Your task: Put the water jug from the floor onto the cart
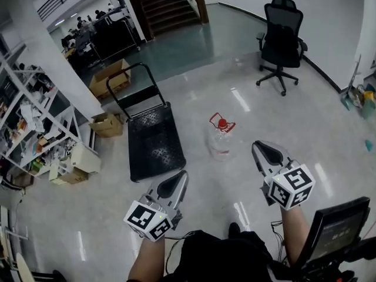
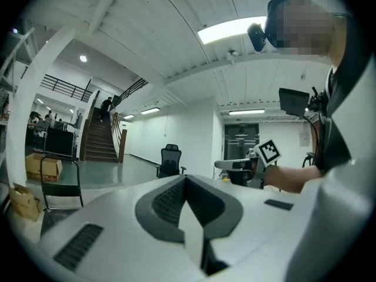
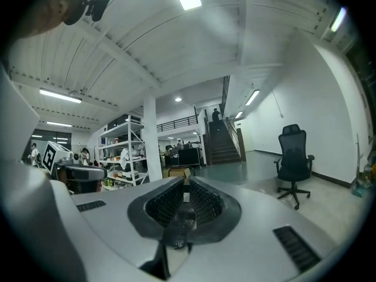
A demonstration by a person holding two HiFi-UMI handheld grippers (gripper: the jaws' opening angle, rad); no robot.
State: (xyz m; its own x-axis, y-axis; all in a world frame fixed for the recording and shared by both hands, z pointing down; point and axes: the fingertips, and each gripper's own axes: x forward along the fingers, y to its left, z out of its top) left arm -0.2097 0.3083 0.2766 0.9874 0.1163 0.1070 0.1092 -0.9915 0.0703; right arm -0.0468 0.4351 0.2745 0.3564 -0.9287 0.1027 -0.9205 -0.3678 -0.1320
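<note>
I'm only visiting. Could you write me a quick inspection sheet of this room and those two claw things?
Surface: glossy grey floor.
Job's things: clear plastic water jug with red cap stands upright on the floor, right of the black flat platform cart and apart from it; the cart deck carries nothing.
Clutter: brown cardboard boxes near the white shelving rack.
Grippers: left claw and right claw are both shut, empty and short of the jug.
Cables: thin dark cables by the person's right forearm.
Surroundings: black office chair, staircase.
</note>
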